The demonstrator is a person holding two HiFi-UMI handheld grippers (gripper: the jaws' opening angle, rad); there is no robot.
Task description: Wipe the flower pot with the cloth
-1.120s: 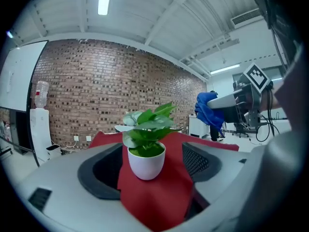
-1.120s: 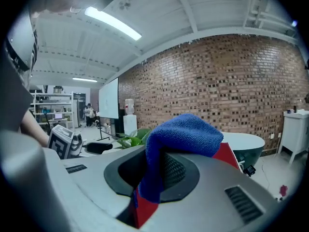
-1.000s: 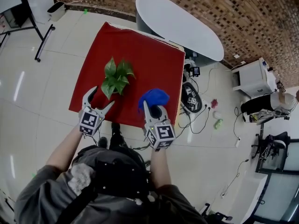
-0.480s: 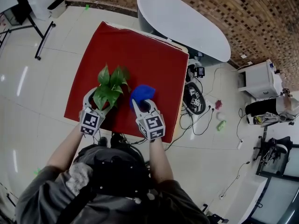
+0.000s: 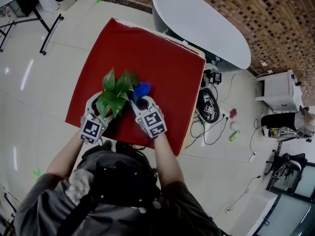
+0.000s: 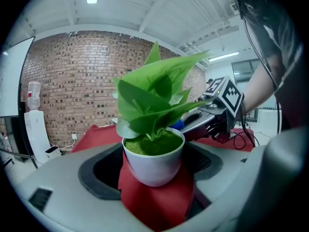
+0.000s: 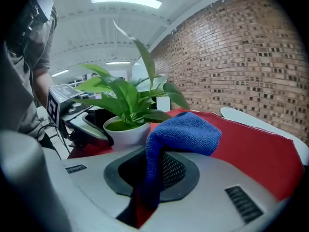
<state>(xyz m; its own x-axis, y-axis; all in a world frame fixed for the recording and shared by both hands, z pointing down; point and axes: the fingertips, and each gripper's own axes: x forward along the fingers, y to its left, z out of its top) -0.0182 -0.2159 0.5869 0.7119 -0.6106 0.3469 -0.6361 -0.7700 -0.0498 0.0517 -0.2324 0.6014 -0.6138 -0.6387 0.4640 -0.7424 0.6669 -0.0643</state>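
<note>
Cloth (image 7: pixel 186 134) clamped in right gripper (image 5: pixel 139 103), nearer pot (image 6: pixel 153 163), seemingly untouched inside opening left gripper (image 5: pixel 99 113)

Brick wall (image 5: pixel 280 18) ran along the far side — white oval table (image 5: pixel 202 26) stood before it. Pale glossy floor (image 5: pixel 44 107), cables (image 5: pixel 219 127) trailing; strip light (image 7: pixel 126 1) shone overhead.

flower pot (image 6: pixel 153 167): white, round, upright, green leafy plant (image 6: pixel 153 98), on red table (image 5: pixel 147 48) | cloth (image 7: pixel 186 135): blue, bunched, just beside pot
</note>
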